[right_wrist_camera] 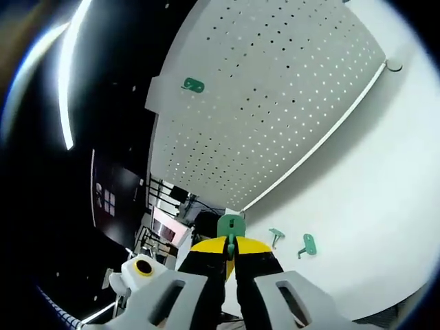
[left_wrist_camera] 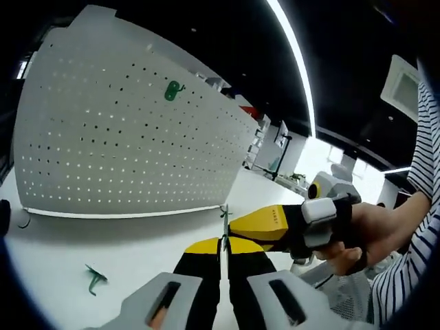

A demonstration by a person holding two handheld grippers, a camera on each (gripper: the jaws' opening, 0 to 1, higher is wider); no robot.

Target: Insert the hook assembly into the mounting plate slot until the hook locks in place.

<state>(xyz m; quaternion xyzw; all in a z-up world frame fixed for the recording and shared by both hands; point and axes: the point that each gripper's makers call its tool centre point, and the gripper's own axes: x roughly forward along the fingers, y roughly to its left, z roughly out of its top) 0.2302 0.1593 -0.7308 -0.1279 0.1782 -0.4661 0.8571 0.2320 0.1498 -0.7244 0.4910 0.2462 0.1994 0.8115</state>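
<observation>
1. Closest in the left gripper view, my left gripper (left_wrist_camera: 224, 242) has its jaws pressed together on a thin green hook (left_wrist_camera: 225, 221), whose stem pokes up at 12 o'clock from the yellow tips.
2. Right gripper (left_wrist_camera: 256, 225) comes into that view from 3 o'clock, a hand (left_wrist_camera: 364, 234) wrapped round its handle; its yellow tip meets the same green piece, so I judge both grippers share one hook.
3. Right gripper view agrees: the jaws of the right gripper (right_wrist_camera: 231, 256) are clamped on the hook's (right_wrist_camera: 231, 227) flat green plate, which stands just above the tips.
4. Farther out, a spare green hook (left_wrist_camera: 94, 278) lies on the white table (left_wrist_camera: 103, 240) at 8 o'clock in the left gripper view. Right gripper view has two loose hooks (right_wrist_camera: 307, 245) at 3 o'clock from the tips.
5. Farthest, the white pegboard (left_wrist_camera: 124, 137) stands upright on the table, one mounted hook (left_wrist_camera: 172, 89) already sitting in its upper holes.
6. Judgement: the held hook is well apart from the board, insertion not yet begun.
7. To do it well, I would let one gripper carry the plate squarely, present the prongs level to a row of holes, then press and drop until it seats. Twisting risks missing the holes; keep the board in frame.
</observation>
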